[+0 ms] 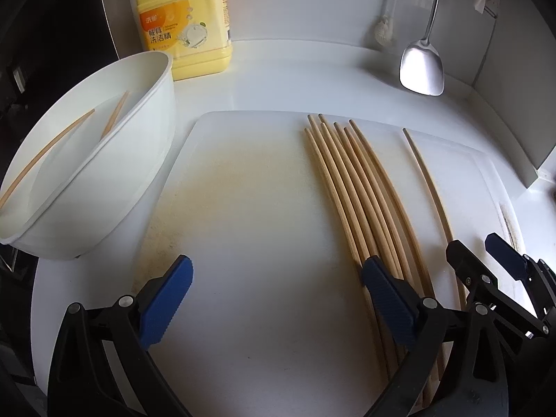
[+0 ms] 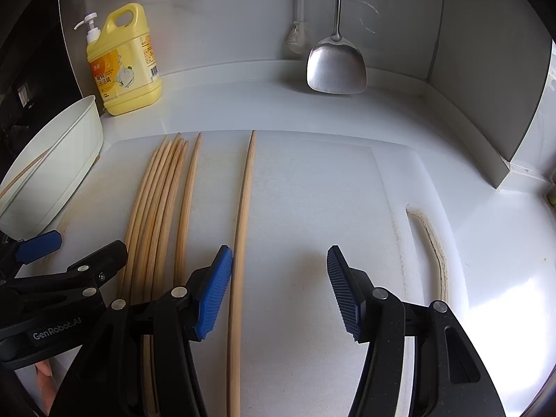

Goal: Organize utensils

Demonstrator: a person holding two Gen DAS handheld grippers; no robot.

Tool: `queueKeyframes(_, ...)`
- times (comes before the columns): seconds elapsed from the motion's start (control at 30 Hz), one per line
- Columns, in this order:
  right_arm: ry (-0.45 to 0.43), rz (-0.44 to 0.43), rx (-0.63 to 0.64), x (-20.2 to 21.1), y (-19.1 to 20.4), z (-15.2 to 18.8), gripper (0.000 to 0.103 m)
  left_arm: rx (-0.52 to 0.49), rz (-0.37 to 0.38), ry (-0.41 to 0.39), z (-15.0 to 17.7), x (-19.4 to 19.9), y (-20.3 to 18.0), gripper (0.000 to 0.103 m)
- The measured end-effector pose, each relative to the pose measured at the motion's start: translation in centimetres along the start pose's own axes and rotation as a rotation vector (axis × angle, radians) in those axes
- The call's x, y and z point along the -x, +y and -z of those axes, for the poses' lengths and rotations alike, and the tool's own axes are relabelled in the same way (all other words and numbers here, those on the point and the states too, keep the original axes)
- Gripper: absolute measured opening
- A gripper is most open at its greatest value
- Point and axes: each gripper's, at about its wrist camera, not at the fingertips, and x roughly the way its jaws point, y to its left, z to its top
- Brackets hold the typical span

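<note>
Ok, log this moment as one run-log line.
left gripper: open, empty | right gripper: open, over single chopstick | chopstick bundle: on cutting board | bowl: two chopsticks

Wooden chopsticks [image 1: 351,187] lie bunched on the board, one [image 2: 243,229] apart.

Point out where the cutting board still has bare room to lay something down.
Free: the cutting board between the white bowl and the chopstick bundle; also right of the lone chopstick, toward the handle slot. Crowded: the bundle itself, and the narrow gap beside it.
</note>
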Motion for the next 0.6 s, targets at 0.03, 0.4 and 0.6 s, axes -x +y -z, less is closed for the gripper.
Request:
queueKeyframes(0.03,0.000,0.000,-0.001,0.0,0.0,0.0,0.055,-0.001,-0.006,-0.001,0.0,0.0,0.0,0.097)
queueKeyframes(0.4,0.002,0.000,-0.001,-0.1,0.2,0.0,0.055,0.006,-0.015,0.000,0.4,0.1,1.1,0.098)
queueKeyframes(0.6,0.004,0.002,0.009,-0.2,0.4,0.0,0.055,0.011,-0.013,0.019,0.3,-0.3,1.0,0.098)
